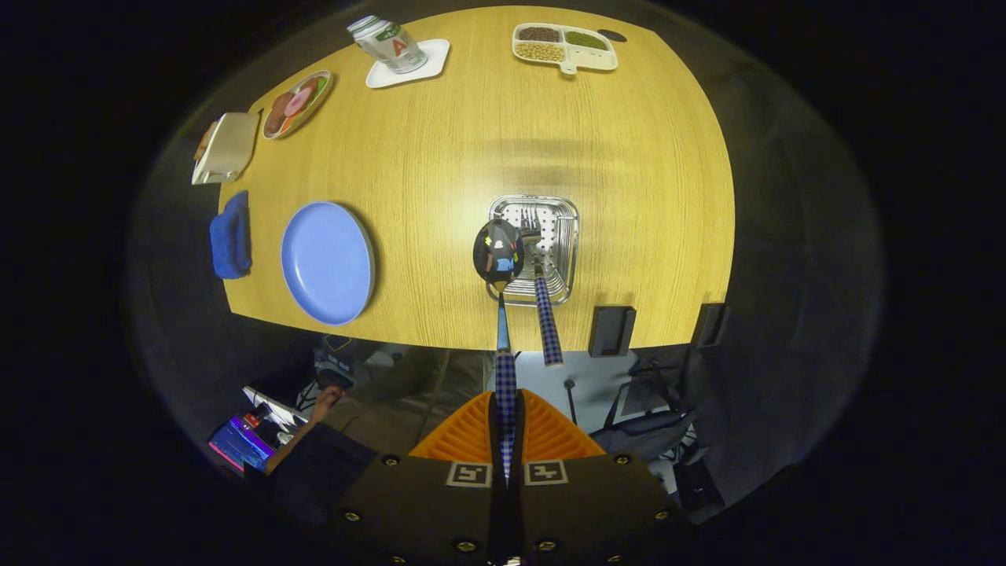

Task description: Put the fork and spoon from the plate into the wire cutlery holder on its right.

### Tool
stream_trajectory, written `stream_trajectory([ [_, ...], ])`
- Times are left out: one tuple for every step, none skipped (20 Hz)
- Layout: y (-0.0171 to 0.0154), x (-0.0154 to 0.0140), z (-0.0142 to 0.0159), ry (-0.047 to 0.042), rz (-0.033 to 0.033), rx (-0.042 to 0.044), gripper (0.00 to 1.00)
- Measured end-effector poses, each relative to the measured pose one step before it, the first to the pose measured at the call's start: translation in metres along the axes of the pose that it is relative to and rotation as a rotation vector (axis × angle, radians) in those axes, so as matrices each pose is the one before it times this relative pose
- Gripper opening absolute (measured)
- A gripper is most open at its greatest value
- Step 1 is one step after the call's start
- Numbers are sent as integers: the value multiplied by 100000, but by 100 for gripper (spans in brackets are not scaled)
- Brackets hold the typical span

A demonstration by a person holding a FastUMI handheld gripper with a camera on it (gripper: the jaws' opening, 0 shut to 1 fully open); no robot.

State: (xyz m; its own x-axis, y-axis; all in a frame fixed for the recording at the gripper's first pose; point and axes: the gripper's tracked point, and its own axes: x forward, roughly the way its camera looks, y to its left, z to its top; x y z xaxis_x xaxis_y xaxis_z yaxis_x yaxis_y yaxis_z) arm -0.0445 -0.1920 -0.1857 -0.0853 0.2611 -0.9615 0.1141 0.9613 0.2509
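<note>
Your gripper (pixel 505 428) is pinching the spoon (pixel 498 255) by its handle, bowl hanging over the holder (pixel 562 236) where the fork (pixel 542 299) is standing.

This was a staged recording booth dressed as a dining spot, not a real home. Beyond the tool (pixel 504 440) stood a wooden bench (pixel 471 157) laid like a meal table: a blue plate (pixel 327 262), a wire cutlery holder (pixel 550 236), a divided tray of beans (pixel 564 45), a dish of food (pixel 296 103) and a can (pixel 387 43) on a white coaster (pixel 409 64). Below the bench's near edge, a person's hand (pixel 328 399) reached toward a lit screen (pixel 240 444), and dark walls closed in the bench.
</note>
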Motion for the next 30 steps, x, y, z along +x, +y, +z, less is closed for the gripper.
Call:
stream_trajectory([
  [-219, 78, -8, 574, -199, 1095, 1],
  [-135, 164, 66, 622, -150, 686, 1],
  [-64, 219, 70, 902, 56, 916, 1],
  [118, 305, 372, 722, 179, 1034, 1],
  [321, 389, 318, 973, 1025, 1268, 1],
  [430, 370, 343, 1096, 1485, 1322, 1],
  [10, 363, 220, 1478, -519, 1139, 1],
  [-21, 360, 170, 1592, -747, 418, 1],
  [145, 355, 218, 1590, 250, 21, 1],
  [163, 200, 191, 1911, -101, 433, 1],
  [-212, 168, 359, 655, -1821, 275, 1],
  [-173, 158, 390, 959, -777, -443, 1],
  [100, 232, 116, 1769, 87, 850, 1],
  [137, 153, 117, 1744, 317, 565, 1],
  [-237, 142, 269, 1284, -1344, -465, 1],
  [-183, 151, 227, 1051, -1255, -313, 1],
  [91, 243, 227, 797, -333, 71, 1],
  [61, 155, 277, 1030, 185, 489, 1],
  [169, 138, 217, 807, 461, 969, 1],
  [49, -104, 244, 779, -317, 49, 3],
  [-128, 24, 297, 2, -679, -313, 3],
  [-178, -37, 165, 184, -414, 306, 5],
  [-36, 23, 196, 258, -603, 187, 7],
  [-205, 0, 68, -122, -994, -419, 8],
  [-85, -247, -17, 433, -1019, -629, 10],
  [-46, -271, 25, 274, -555, -335, 11],
  [135, -150, 46, -527, -103, -695, 11],
  [-112, -162, -100, -712, -267, -730, 11],
  [-30, 12, -174, -805, -199, -364, 11],
  [97, -200, -56, -821, 233, -106, 12],
])
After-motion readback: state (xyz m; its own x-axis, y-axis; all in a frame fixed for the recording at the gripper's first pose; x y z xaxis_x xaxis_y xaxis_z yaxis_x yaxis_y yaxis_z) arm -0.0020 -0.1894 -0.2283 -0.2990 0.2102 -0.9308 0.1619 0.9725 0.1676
